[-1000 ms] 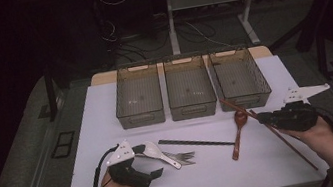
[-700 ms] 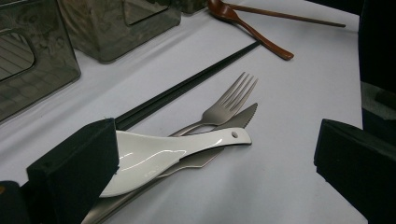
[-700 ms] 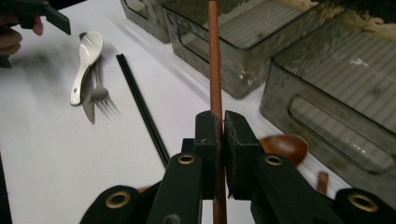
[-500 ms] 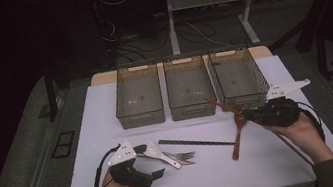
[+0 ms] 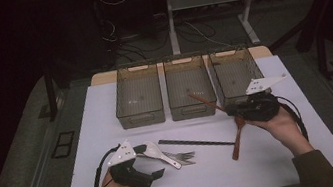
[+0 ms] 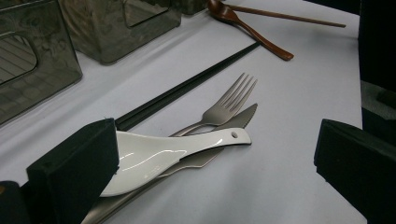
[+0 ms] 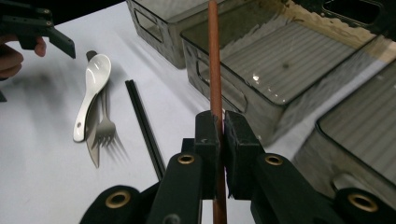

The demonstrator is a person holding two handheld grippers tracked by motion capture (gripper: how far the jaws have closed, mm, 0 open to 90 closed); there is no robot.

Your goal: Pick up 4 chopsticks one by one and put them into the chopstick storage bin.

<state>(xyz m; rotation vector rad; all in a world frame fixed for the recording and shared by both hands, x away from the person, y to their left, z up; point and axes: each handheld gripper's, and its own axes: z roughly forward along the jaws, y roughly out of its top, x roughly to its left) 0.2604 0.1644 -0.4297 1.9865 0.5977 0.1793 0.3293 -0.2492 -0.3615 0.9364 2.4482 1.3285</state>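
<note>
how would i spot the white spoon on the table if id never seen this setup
Start at the three smoky bins along the back of the white mat. Come toward the near left, by the left gripper. The white spoon lies on a metal fork and knife: the one glossy white utensil.

Right gripper [image 7: 221, 140] holds a brown stick [image 7: 215, 60].
Its jaws press on it; grey bins [image 7: 261, 60] stand behind.

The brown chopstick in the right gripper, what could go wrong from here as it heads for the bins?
The right gripper pinches the brown chopstick near one end, so it could pivot or slip in the jaws. Its free tip hangs near the middle bin and could catch the rim. The wooden spoon lies just under the hand and might get knocked.
</note>
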